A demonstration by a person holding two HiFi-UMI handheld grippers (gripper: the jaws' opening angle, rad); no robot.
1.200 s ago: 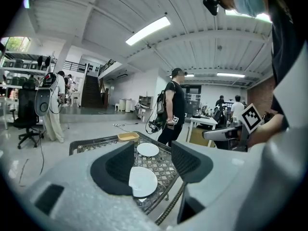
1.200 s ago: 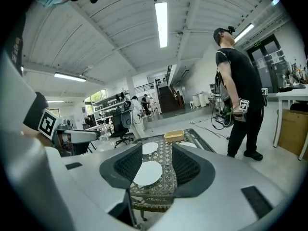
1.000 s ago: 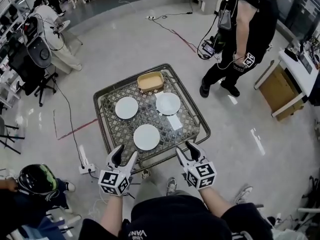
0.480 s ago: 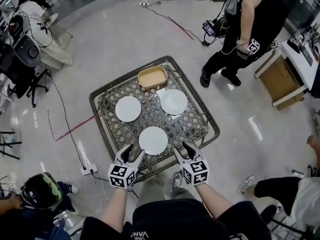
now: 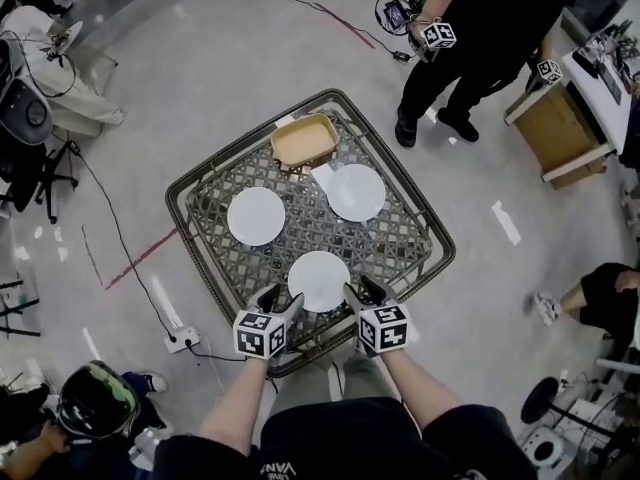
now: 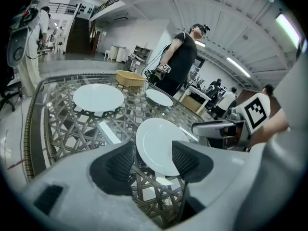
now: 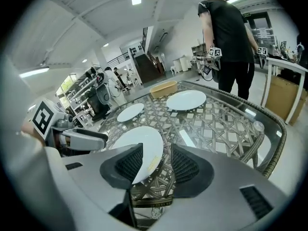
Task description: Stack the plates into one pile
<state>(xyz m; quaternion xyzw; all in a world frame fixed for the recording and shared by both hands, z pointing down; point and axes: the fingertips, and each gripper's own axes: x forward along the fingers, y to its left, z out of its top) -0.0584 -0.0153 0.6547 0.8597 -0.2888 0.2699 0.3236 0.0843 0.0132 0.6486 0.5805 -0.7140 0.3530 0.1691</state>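
Three white plates are seen spread apart on the glass top of a woven worktop [image 5: 188,230], none yet stacked. The nearest plate [image 5: 319,281] lies by the worktop's near edge, between the two claws held by the person. A second plate [image 5: 256,216] lies farther off to the left. A third plate [image 5: 356,192] lies farther off to the right, near a tan basket [image 5: 304,140] set at the far corner. The left claw [image 5: 282,300] is held at the nearest plate's left rim. Its jaws stand wide apart and have just been opening further, with the plate's rim seen in the gap but no pad pressed on it. The right claw [image 5: 362,290] is held at the same plate's right rim, its jaws likewise parted and closed on nothing. A person in black [image 5: 480,28] is pictured standing on the floor beyond the worktop's far right side.
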